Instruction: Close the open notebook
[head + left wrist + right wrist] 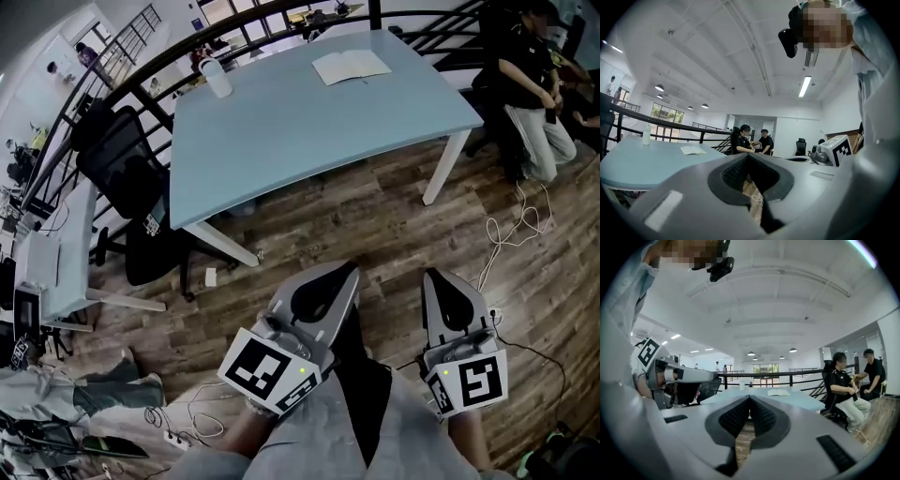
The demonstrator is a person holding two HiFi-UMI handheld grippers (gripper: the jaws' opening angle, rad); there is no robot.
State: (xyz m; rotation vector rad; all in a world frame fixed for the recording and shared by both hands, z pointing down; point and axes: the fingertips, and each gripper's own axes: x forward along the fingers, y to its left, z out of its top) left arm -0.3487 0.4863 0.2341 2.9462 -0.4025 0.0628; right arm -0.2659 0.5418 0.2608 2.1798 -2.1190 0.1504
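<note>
An open white notebook (351, 66) lies flat near the far edge of a light blue table (309, 127). It also shows small in the left gripper view, the notebook (693, 150), and in the right gripper view, the notebook (778, 392). My left gripper (352, 270) and right gripper (434, 276) hang side by side over the wooden floor, well short of the table's near edge. Both point level toward the table. Each has its jaws shut with nothing between them, as the left gripper (748, 155) and right gripper (749, 398) show.
A white cup (217, 77) stands on the table's far left corner. A black office chair (131, 178) sits left of the table. Two seated people (530, 89) are at the right. Cables (511, 230) trail on the wooden floor. A black railing (281, 23) runs behind the table.
</note>
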